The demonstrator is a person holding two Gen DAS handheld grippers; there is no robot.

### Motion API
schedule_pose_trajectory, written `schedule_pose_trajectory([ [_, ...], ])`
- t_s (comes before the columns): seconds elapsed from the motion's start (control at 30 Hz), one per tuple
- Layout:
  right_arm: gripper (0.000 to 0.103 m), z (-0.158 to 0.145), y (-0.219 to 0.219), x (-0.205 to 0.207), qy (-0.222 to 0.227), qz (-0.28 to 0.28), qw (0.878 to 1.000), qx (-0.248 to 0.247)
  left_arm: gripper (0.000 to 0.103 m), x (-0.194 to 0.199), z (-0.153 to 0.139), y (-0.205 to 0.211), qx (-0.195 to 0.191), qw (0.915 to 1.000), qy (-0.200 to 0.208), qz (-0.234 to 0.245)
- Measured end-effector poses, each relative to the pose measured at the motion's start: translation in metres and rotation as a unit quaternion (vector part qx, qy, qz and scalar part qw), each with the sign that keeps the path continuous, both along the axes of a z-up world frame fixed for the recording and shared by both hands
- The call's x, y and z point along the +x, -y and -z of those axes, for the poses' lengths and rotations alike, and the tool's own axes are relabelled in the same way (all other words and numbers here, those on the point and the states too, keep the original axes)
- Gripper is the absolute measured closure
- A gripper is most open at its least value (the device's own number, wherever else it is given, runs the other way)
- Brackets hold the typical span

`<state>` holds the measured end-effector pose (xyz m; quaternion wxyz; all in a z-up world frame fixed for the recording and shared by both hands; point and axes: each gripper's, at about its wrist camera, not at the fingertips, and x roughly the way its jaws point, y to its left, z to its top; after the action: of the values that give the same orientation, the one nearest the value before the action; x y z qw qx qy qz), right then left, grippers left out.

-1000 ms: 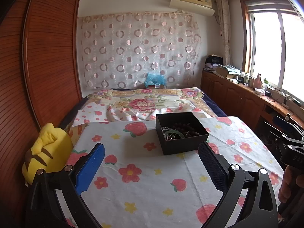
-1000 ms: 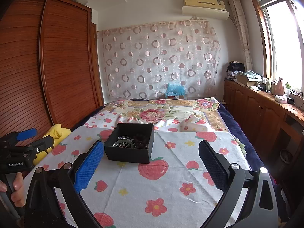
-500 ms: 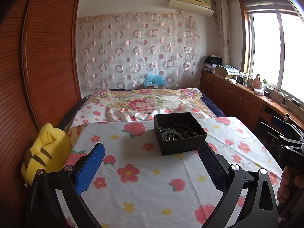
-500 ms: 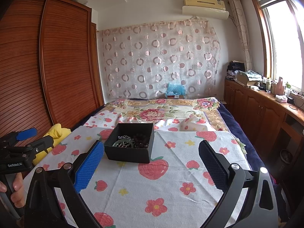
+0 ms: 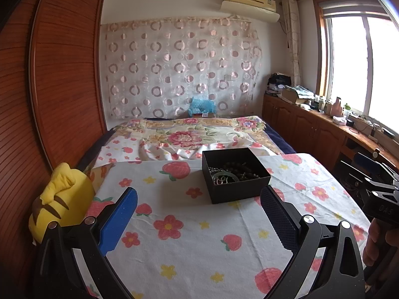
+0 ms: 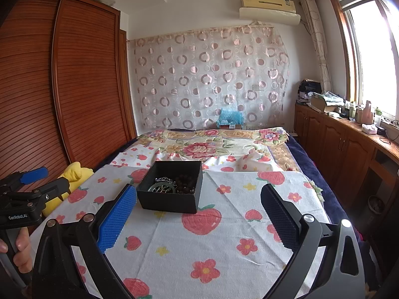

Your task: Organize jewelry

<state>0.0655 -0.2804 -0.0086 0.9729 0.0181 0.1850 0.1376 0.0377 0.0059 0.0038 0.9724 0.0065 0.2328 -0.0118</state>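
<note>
Hovering level above the strawberry-print surface (image 5: 189, 244), the left gripper (image 5: 198, 214) and right gripper (image 6: 198, 210) both hold their fingers wide and empty. The black jewelry box (image 5: 235, 174) sits just beyond the fingertips, beads inside.

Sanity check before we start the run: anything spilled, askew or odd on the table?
Nothing spilled. The black box sits upright on the strawberry cloth, turned slightly askew to its edges, lid off, with the jewelry heaped in a tangle inside. Both the left gripper and right gripper are open and empty, short of the box.
</note>
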Motion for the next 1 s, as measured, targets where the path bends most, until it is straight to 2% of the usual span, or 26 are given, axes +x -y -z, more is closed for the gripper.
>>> schedule_pose_trajectory([
  [1.0, 0.003, 0.0046, -0.0013, -0.0013, 0.0, 0.001, 1.0, -0.002, 0.008, -0.0021, -0.0013, 0.002, 0.0, 1.0, 0.001, 0.0],
])
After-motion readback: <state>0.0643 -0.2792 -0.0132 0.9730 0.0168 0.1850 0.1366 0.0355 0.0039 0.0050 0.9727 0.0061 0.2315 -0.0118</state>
